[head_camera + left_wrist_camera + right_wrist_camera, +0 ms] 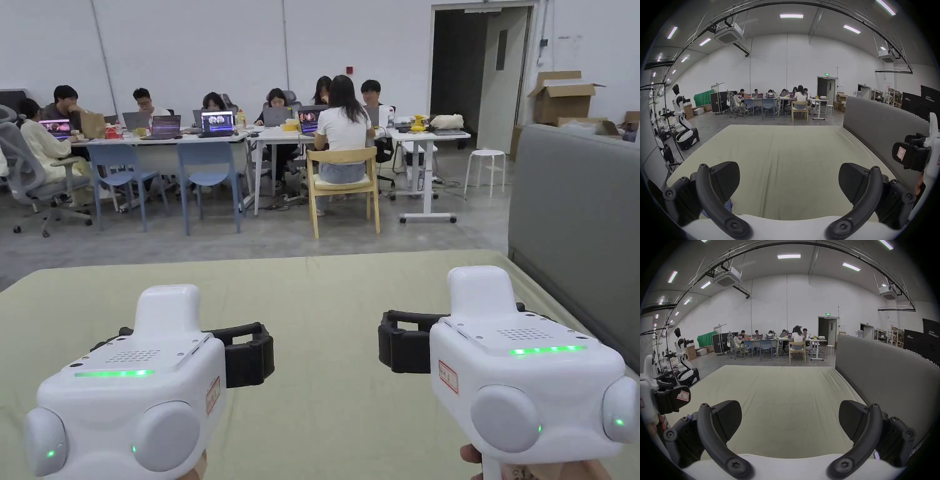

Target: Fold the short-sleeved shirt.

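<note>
- The left gripper (788, 183) hung above the near part of the bed (331, 300), jaws spread wide with nothing between them.
- The right gripper (790, 422) hung above the same end of the bed, beside the left one, jaws likewise wide apart and empty.
- From the head view, both white housings sat side by side over the bed, each with a green light strip lit: left gripper (250, 359), right gripper (400, 344).
- The bed wore a pale green sheet, lightly creased, with bare cloth under both grippers.
- I could not tell where the shirt lay; the sheet as far as it showed carried none.
- A grey headboard (575, 225) stood along the bed's right side, just beside the right gripper.
- Beyond the bed's far edge, people sat at benches (275, 134) with laptops; a wooden chair (342, 187) faced away from the bed.
- Left of the bed stood a white humanoid robot (680, 113).
</note>
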Motion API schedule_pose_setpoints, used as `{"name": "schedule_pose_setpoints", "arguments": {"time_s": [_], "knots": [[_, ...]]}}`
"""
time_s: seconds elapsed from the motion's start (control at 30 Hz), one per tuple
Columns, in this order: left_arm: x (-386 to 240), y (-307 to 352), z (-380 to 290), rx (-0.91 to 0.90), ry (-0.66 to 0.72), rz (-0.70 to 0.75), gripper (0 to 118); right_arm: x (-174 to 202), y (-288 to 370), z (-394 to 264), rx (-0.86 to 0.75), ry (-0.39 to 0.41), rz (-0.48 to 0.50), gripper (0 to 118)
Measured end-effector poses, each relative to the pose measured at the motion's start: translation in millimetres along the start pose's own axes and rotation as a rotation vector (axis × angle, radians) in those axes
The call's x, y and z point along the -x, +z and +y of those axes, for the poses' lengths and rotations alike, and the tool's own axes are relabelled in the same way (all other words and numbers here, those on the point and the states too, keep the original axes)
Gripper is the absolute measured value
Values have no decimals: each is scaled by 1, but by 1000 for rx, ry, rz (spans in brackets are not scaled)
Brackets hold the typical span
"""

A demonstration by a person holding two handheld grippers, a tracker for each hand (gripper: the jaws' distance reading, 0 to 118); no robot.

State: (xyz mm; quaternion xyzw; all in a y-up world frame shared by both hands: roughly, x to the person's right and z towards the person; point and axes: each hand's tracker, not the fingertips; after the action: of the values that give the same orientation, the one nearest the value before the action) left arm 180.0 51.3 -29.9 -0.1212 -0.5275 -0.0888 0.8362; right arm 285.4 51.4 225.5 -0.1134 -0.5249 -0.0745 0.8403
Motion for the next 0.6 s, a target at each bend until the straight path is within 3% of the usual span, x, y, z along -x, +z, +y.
{"name": "schedule_pose_setpoints", "arguments": {"time_s": [0.6], "knots": [[-4,-4,-1,11,-9,-3,118,5,-4,0,10,27,-39,118]]}}
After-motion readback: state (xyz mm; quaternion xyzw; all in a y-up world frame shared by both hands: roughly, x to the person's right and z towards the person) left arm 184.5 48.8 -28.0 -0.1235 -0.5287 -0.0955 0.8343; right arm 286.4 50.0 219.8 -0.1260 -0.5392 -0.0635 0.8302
